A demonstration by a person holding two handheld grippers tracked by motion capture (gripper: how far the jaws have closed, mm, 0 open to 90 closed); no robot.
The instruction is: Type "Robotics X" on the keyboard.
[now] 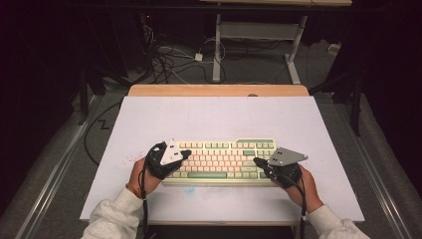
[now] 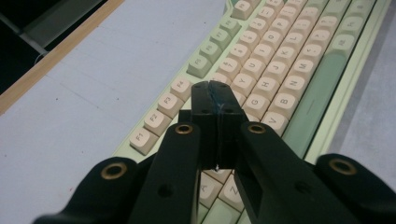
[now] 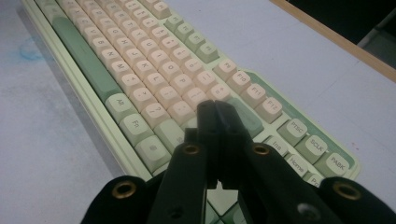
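Plainly, the work in hand is pressing keys on the keyboard (image 1: 219, 162), which lies at the lower centre of the high view on the pale table top (image 1: 214, 117), its long edge parallel to the near edge. The left gripper (image 1: 185, 154) sits over the keyboard's left end and the right gripper (image 1: 257, 162) over its right end, each held by a hand coming in from the bottom of the frame. In the left gripper view the jaws are pressed together with nothing between them, their joined tip (image 2: 212, 95) hovering above the cream keys just below the function row; whether it touches a cap I cannot tell. In the right gripper view the jaws are likewise closed and empty, the tip (image 3: 215, 112) standing over the keys beside the large green key at the right of the main block. The likely risk is imprecision: the joined tip is about as wide as a keycap, so a slightly off-centre descent could catch two neighbouring keys at once. A slanted push could also slip off a rounded cap, or shove the keyboard across the smooth table top.
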